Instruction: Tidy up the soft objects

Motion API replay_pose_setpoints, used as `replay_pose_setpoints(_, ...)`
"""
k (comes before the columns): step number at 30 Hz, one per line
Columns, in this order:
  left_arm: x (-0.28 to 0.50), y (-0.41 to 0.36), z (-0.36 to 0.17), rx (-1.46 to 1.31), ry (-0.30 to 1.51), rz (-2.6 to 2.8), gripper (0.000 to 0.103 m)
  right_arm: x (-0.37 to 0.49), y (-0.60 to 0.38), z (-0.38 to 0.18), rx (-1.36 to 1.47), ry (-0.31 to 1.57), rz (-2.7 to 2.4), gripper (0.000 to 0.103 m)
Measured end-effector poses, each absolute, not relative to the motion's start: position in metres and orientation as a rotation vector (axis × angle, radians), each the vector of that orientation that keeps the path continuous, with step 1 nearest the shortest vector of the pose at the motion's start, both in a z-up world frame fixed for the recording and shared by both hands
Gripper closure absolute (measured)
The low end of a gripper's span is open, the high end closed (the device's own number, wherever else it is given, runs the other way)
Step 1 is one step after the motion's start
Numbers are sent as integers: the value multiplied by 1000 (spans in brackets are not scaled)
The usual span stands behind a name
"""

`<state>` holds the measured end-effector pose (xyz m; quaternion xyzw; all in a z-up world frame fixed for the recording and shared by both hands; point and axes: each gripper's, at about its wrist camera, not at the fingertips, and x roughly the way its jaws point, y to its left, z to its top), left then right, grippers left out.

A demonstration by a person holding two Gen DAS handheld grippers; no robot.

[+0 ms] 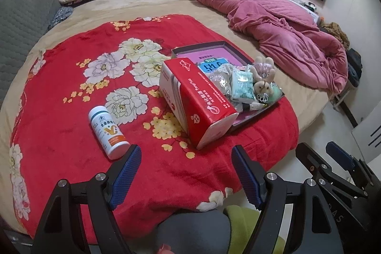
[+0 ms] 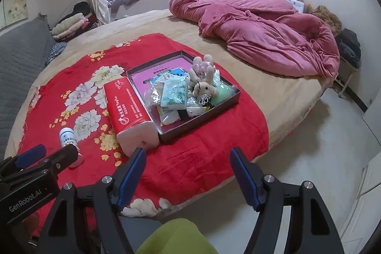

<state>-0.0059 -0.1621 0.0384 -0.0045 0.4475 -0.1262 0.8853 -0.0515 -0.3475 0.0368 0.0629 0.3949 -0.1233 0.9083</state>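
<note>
My left gripper (image 1: 185, 173) and right gripper (image 2: 188, 175), black frames with blue-padded fingers (image 2: 129, 176), angle downward side by side, both spread apart, holding nothing.

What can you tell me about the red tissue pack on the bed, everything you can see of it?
The red tissue pack is a long soft-looking brick in glossy red wrap with white print and a small logo; its ends are white. It looks sealed and full. It lies on the red floral blanket, tilted, its far side propped against the edge of the open box. Neither gripper touches it.
</note>
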Motion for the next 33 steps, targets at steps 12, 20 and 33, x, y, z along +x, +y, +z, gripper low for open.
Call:
replay_pose_setpoints(12, -2, -164, 30, -6, 955, -276, 24, -52, -347, 27, 121, 836, -263, 31)
replay_pose_setpoints(20, 0, -164, 26, 0, 967, -270, 24, -52, -347, 27, 121, 840, -260, 31)
replay_pose_setpoints(33, -1, -167, 23, 13, 969, -263, 24, -50, -346, 26, 117, 845, -256, 31)
